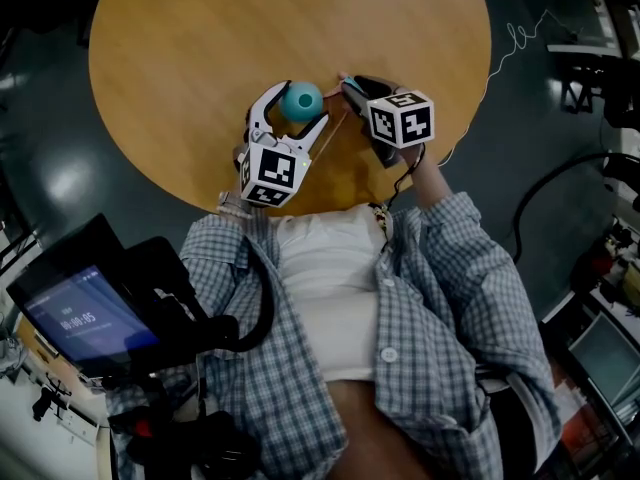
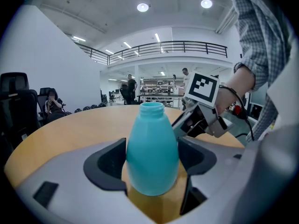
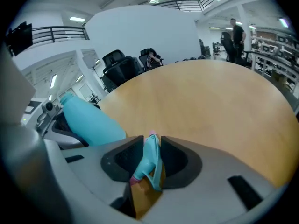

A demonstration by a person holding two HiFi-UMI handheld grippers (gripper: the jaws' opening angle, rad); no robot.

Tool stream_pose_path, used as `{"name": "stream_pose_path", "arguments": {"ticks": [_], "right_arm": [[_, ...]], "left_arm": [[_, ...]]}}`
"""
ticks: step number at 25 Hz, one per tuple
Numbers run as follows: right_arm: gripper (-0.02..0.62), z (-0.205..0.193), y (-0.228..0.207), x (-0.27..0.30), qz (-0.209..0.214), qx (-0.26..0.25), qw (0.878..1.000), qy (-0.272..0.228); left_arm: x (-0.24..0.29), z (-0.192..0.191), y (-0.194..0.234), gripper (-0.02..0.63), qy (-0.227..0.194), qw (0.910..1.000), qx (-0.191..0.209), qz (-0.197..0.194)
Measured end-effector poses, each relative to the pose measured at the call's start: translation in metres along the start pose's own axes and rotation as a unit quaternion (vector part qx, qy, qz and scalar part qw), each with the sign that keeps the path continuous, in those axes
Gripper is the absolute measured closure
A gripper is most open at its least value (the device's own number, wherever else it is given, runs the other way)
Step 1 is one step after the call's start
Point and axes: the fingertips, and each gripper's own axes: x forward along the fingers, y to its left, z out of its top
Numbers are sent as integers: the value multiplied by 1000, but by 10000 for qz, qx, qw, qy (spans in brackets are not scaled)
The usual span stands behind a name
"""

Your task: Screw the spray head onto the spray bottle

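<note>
"How much of the spray head (image 3: 149, 161) shows?"

"Little. From above, the right gripper (image 1: 350, 86) covers nearly all of it. In that gripper's own view its lower end sinks behind the body."

"And the bottle (image 1: 301, 98)?"

"Its base is hidden behind the left gripper (image 1: 302, 104). The person (image 1: 330, 298) covers the near edge of the desk (image 1: 200, 48)."

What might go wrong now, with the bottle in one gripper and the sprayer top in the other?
1. The spray head sits slanted in the right gripper, so it might meet the bottle's open neck crooked and jam.
2. The left gripper pinches the spray bottle on its smooth, rounded body; twisting the head on may spin the bottle or tip it.
</note>
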Motion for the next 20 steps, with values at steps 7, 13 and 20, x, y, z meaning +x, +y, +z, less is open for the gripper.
{"name": "stream_pose_path", "arguments": {"ticks": [7, 13, 20], "right_arm": [[489, 11, -3, -10, -194, -122, 9992, -335], [489, 55, -6, -41, -501, -688, 9918, -949], [489, 152, 11, -112, -963, -1840, 9572, -2017]], "left_arm": [[4, -1, 2, 245, -10, 10000, -23, -8], [10, -1, 3, 245, -18, 10000, -11, -33], [20, 0, 8, 245, -11, 10000, 25, -68]]}}
